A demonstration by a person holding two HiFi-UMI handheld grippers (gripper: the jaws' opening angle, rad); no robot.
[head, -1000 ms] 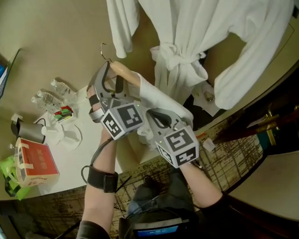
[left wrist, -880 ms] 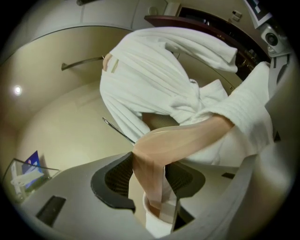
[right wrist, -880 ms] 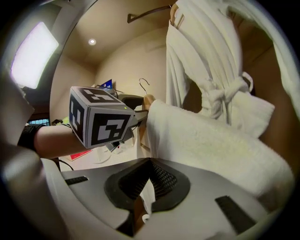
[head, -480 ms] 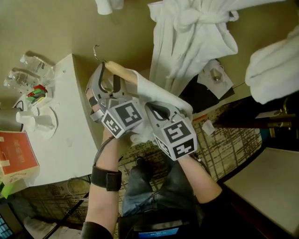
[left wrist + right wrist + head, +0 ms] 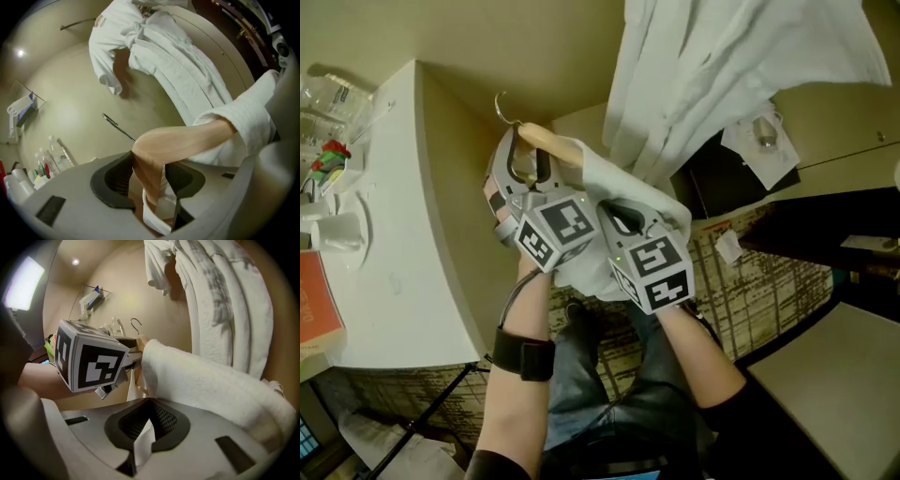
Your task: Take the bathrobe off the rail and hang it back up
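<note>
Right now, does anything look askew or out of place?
Yes: the robe sits lopsided, covering only one arm of the hanger; the other arm is bare wood in the left gripper.

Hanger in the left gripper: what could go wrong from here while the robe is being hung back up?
1. The left gripper clamps one bare, smooth wooden arm of the hanger. The bathrobe is draped only over the other arm, so it could slide off if the hanger tips.
2. The right gripper pinches just a thin fold of the bathrobe, which might slip free under the robe's weight.
</note>
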